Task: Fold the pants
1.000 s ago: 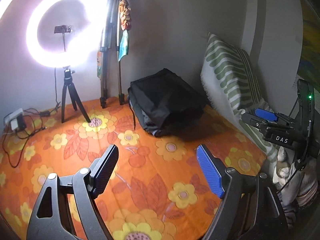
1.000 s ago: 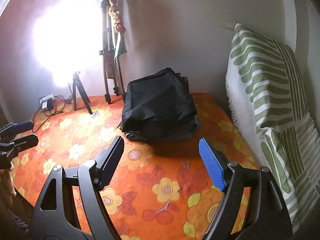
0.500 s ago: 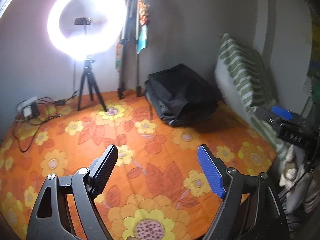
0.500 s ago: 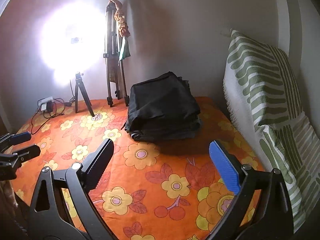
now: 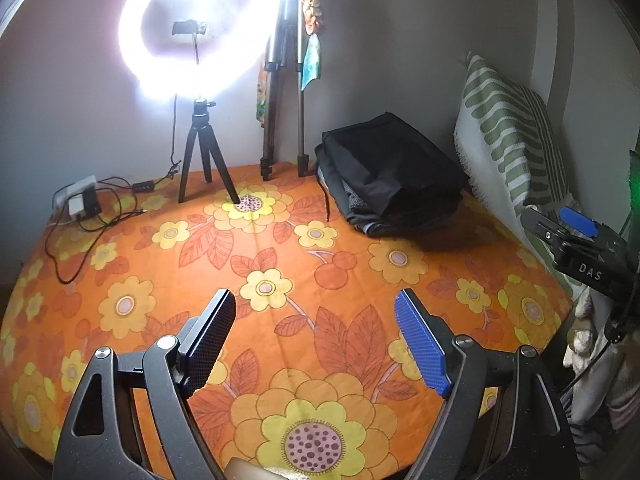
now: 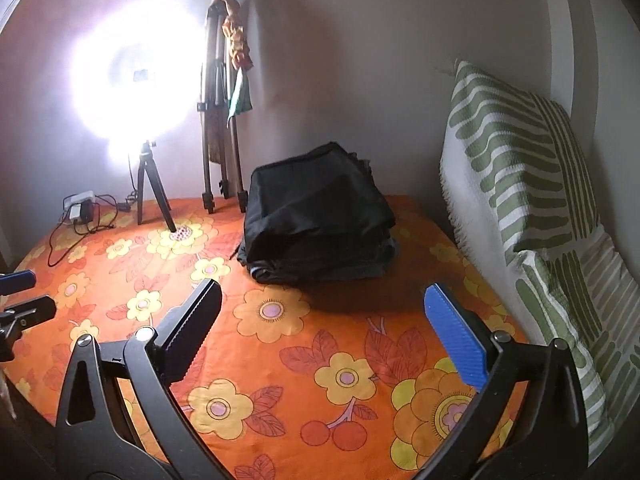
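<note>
A wide stretch of orange flowered sheet (image 6: 304, 364) is left bare in front of both tools. The surface is bounded by the wall at 12 o'clock and by a green-striped cushion (image 6: 520, 184) along the 3 o'clock edge; its near rim curves away at 9 o'clock in the left wrist view. A ring light (image 5: 192, 28) on a small tripod and a taller tripod (image 5: 282, 92) are stood against the wall at 11 o'clock.

The folded black pants (image 6: 316, 212) are stacked at 12 o'clock from the right tool (image 6: 322, 336), well apart from it, and at 1 o'clock from the left tool (image 5: 316, 344).

The left tool is held wide apart with nothing between its pads. The right tool's jaws have just been opening, and nothing is gripped.
</note>
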### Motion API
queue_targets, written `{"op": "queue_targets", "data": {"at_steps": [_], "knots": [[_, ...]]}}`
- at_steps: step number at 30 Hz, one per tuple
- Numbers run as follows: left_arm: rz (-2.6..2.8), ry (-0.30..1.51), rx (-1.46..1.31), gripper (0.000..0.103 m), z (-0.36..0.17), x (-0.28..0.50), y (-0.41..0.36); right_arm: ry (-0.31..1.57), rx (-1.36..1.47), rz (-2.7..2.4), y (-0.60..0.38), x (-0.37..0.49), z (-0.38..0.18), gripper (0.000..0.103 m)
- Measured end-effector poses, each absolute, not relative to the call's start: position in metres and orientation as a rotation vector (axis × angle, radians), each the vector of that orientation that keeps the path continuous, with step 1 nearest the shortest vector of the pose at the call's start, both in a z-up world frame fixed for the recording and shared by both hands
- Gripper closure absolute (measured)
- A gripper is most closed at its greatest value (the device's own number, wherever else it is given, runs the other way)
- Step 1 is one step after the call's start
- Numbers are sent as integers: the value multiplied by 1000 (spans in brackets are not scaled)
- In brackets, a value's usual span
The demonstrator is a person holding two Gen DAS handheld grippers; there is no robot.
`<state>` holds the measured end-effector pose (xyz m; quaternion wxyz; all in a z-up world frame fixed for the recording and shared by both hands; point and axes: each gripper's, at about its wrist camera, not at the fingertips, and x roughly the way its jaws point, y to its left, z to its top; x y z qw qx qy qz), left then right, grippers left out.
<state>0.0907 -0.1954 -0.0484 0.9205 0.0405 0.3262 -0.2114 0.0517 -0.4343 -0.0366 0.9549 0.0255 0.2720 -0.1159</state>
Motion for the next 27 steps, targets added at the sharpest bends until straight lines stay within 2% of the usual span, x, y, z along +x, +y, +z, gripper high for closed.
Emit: {"op": "queue_targets", "data": {"at_steps": [27], "knots": [[-408,652,87,21,-44,85,-197,558,31,-220,-429,56,-42,0]]}}
